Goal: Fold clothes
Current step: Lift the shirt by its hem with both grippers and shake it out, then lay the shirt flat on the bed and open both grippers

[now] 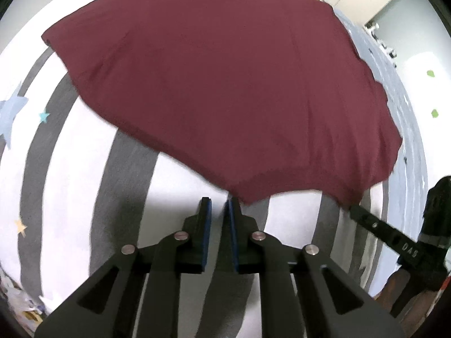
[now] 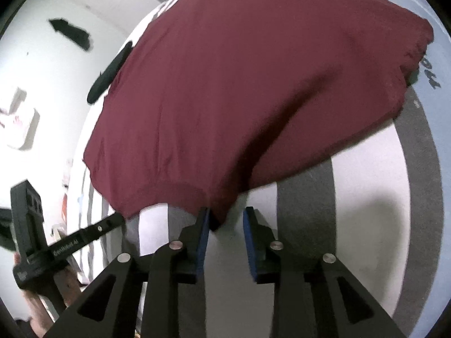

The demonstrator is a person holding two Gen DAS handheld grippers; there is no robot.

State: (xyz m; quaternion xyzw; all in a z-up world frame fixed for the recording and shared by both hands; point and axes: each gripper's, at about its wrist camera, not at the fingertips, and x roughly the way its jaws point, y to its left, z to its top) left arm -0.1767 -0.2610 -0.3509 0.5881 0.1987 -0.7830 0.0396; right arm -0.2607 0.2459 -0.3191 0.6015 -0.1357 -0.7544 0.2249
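A maroon garment (image 1: pixel 220 84) lies spread on a bed with a grey and white striped cover (image 1: pixel 84 155); it also shows in the right wrist view (image 2: pixel 239 90). My left gripper (image 1: pixel 220 201) is just at the garment's near edge, its jaws a narrow gap apart with no cloth between them. My right gripper (image 2: pixel 227 211) is open at the garment's near hem, its left fingertip (image 2: pixel 204 217) touching the edge. The right gripper also shows in the left wrist view (image 1: pixel 355 208), its tip under the garment's near right corner. The left gripper also shows in the right wrist view (image 2: pixel 119 218).
The cover carries star prints (image 1: pixel 43 116) at the left. A pale blue sheet (image 1: pixel 394 98) borders the bed on the right. A white wall (image 2: pixel 42 70) with dark objects (image 2: pixel 72 33) stands beyond the bed. Clutter (image 1: pixel 19 304) lies at the lower left.
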